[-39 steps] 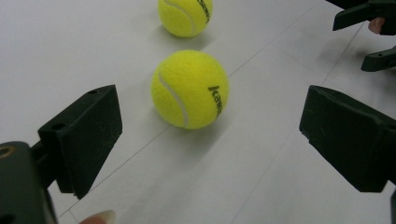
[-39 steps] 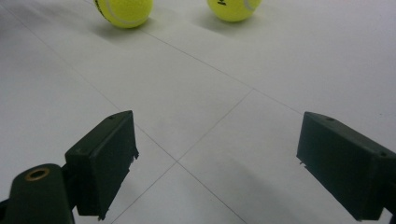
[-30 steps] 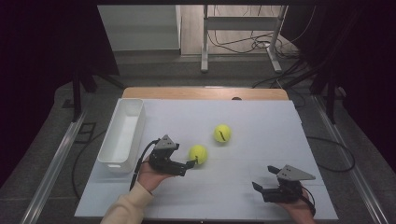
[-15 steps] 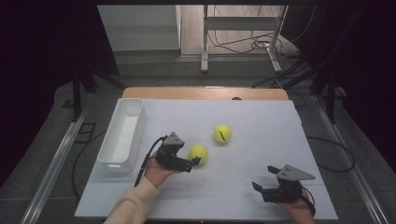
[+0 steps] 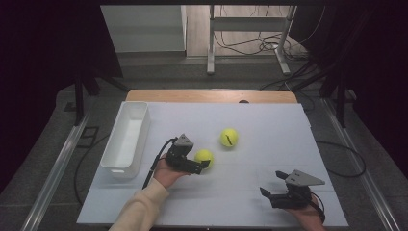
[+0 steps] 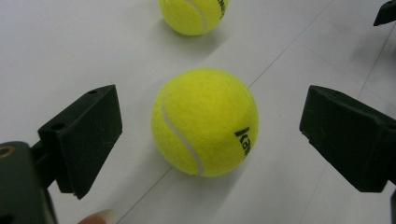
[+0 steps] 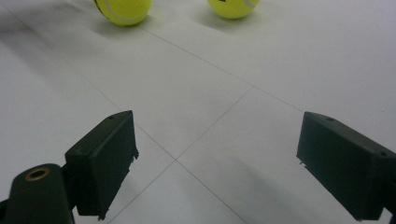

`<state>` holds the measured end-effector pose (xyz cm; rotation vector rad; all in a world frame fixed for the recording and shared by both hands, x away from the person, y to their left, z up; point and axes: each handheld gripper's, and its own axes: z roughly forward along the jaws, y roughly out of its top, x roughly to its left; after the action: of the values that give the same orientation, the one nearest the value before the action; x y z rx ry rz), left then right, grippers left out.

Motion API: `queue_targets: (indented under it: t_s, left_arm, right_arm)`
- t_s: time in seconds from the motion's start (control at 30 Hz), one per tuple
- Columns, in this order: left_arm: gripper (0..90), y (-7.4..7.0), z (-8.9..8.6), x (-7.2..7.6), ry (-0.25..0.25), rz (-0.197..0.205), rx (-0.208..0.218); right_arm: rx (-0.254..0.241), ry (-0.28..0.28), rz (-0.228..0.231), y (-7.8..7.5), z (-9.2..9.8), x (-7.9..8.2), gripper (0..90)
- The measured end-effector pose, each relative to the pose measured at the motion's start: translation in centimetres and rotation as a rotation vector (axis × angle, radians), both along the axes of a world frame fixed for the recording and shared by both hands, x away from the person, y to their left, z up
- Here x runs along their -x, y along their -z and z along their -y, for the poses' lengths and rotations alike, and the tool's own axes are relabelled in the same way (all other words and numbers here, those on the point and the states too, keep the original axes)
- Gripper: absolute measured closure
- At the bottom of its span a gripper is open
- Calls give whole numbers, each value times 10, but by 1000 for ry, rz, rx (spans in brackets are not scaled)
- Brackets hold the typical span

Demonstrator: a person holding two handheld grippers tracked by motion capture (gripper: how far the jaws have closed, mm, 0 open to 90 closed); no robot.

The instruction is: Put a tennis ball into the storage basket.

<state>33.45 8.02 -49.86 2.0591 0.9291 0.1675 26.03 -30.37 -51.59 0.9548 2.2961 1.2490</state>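
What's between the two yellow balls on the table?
Nothing: bare white table separates the near ball from the far ball, as the high view shows.

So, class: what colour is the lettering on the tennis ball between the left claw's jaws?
Black, on the yellow tennis ball; clearest in the left gripper view.

The high view looks forward and down on the whole worktop (image 5: 269,125) from above the person's side. The left gripper view sits low and very close, looking along its jaws at the nearer tennis ball (image 6: 204,122), with the farther tennis ball (image 6: 195,14) behind it. The right gripper view looks low across the worktop from farther off. All three views share both balls.
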Motion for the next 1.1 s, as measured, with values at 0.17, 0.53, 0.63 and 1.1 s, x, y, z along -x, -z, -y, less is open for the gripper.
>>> queue_targets:
  t_s: [0.17,0.53,0.63,1.1]
  left_arm:
    - [67,5,4,-5,5,-16,-7]
    - [65,13,16,-12,21,-47,-45]
    - [64,16,17,-13,24,-56,-61]
    - [260,23,19,-16,51,-84,-107]
  right_arm:
    - [0,2,-1,0,0,0,124]
    - [4,3,-2,0,0,0,124]
    - [4,3,-1,0,0,0,124]
    - [8,0,0,1,0,0,125]
